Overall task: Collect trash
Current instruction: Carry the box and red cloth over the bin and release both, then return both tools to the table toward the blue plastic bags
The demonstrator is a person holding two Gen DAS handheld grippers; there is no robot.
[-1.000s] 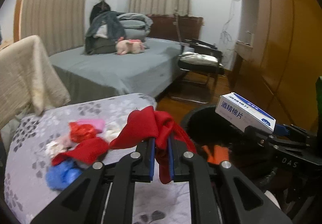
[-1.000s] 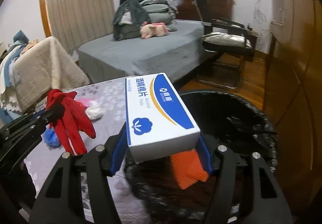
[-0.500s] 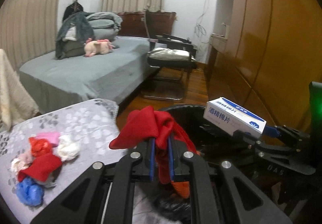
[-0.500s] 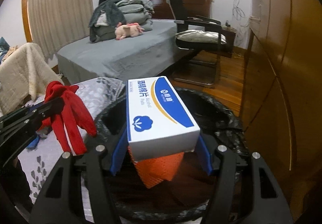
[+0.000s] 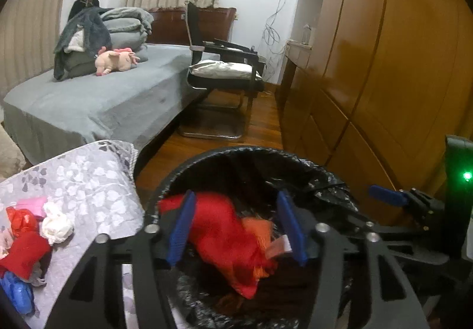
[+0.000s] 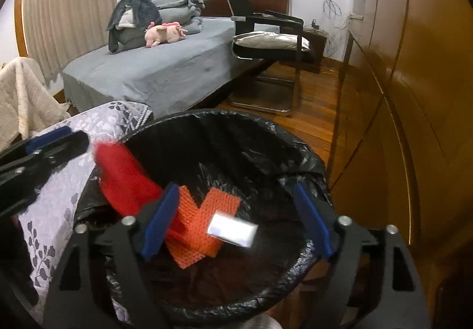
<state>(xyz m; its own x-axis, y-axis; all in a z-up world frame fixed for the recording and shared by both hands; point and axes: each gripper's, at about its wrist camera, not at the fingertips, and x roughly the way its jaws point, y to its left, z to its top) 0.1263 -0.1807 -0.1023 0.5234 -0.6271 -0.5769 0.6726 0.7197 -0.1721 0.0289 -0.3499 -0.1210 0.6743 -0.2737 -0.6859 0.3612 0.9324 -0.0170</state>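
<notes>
The red cloth (image 5: 224, 228) is a crumpled, bright red piece of soft fabric; motion blur softens its outline. It is inside the mouth of the trash bin (image 5: 251, 151), toward the bin's table-side rim, and no pad presses on it. The small box (image 6: 232, 229) — a white, flat carton, blurred — is lower in the bin, over an orange mesh sheet (image 6: 204, 228) that lies on the bin's dark contents.

The trash bin is round and lined with a black plastic bag folded over its rim. It stands against the corner of the table (image 5: 88, 181), which carries a grey leaf-patterned cover.

Left gripper (image 5: 236, 228): jaws opening, spread apart above the bin; the red cloth is seen between the blue pads but is not clamped.

Right gripper (image 6: 236, 219): jaws opening, spread wide above the bin; the small box is seen between the pads, free of both.

Remaining trash pile (image 5: 29, 240) — red, white, pink and blue crumpled pieces — lies near the table's left edge in the left wrist view.
</notes>
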